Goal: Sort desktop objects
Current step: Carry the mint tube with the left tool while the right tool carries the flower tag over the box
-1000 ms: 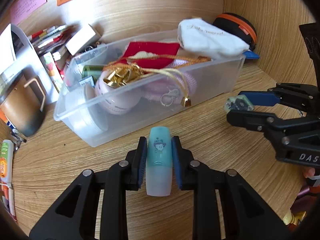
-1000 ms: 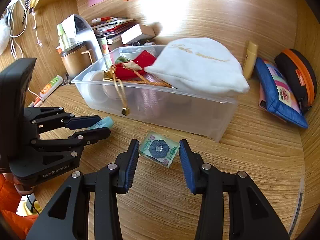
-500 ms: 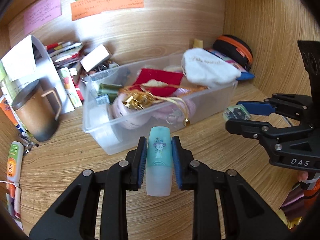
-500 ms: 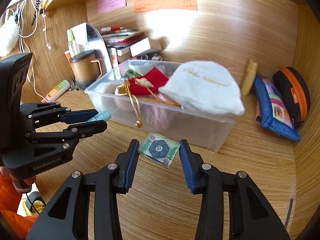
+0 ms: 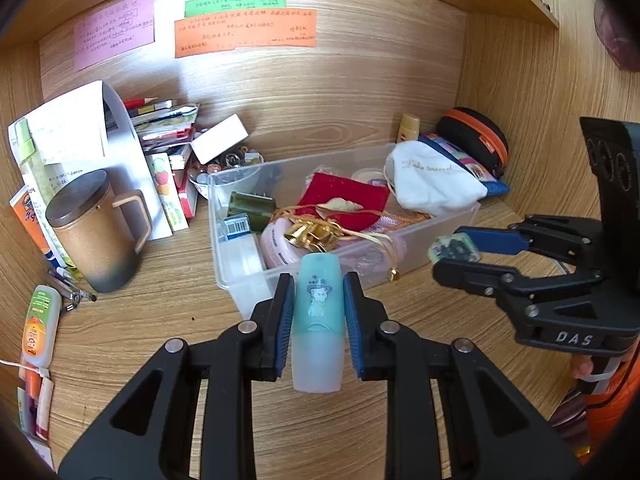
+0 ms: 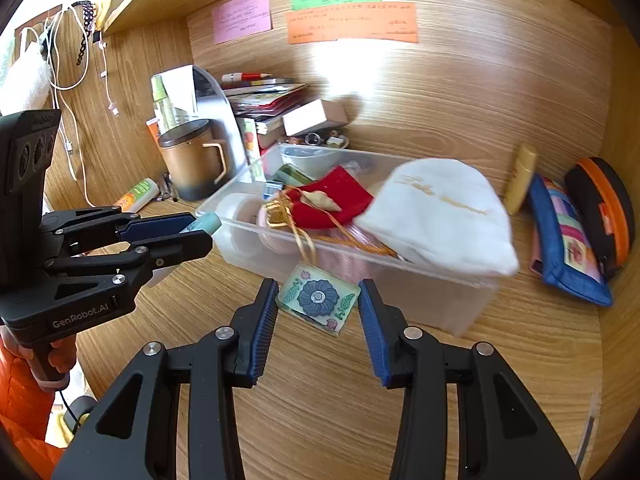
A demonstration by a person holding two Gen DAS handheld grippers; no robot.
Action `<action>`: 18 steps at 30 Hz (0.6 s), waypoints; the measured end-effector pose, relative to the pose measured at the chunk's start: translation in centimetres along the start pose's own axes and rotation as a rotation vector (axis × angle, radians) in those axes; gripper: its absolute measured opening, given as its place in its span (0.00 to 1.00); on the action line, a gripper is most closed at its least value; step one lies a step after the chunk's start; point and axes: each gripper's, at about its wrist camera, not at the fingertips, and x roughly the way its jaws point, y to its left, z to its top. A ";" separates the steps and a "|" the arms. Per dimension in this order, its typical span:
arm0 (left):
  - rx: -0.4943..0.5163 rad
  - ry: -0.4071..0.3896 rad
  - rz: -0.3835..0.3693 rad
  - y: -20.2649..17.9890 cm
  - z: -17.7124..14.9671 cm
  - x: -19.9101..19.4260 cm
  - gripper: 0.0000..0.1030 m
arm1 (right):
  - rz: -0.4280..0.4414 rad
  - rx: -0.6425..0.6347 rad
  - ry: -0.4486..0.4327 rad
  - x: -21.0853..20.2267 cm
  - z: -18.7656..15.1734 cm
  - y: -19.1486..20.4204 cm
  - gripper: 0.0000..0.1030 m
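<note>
Left hand-held gripper [image 5: 318, 316] is clamped on a small teal tube with a cartoon print [image 5: 319, 320], both pads pressed flat against its sides, and it hangs in the air just in front of the clear plastic bin [image 5: 440, 232]. The right hand-held gripper [image 6: 318, 308] has a little square floral tile [image 6: 319, 298] pinched between its pads by opposite edges, also off the desk [image 6: 320, 380] and near the bin's front wall. So both items are up and in hand, neither in the bin yet.

What I'd worry about, honestly:

- The tile is held tilted, on its edges only. My guess is any bump against the bin wall could twist it out of the grip and it clatters onto the desk.
- The bin is already stuffed: a white drawstring pouch [image 6: 436, 216] slumps over the right end, with a red pouch [image 6: 336, 200] and a gold cord [image 6: 304, 244] dangling over the front rim. There's not much free floor to drop into, so stuff could land on top and slide back out.
- That cord hangs right by the tile. Snag it with a finger and you might drag things out when you pull away.
- The two grippers are close together, so going in at the same time risks them knocking each other.
</note>
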 end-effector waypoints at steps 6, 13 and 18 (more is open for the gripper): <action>-0.022 -0.011 -0.016 1.1 0.8 0.3 0.23 | 0.010 -0.013 -0.026 0.5 1.6 0.7 0.37; -0.009 -0.027 -0.019 1.7 2.2 0.9 0.23 | -0.001 -0.011 -0.012 2.3 3.0 0.3 0.37; -0.005 -0.027 -0.025 2.1 2.9 1.7 0.23 | 0.007 0.010 0.003 3.7 3.7 -0.3 0.37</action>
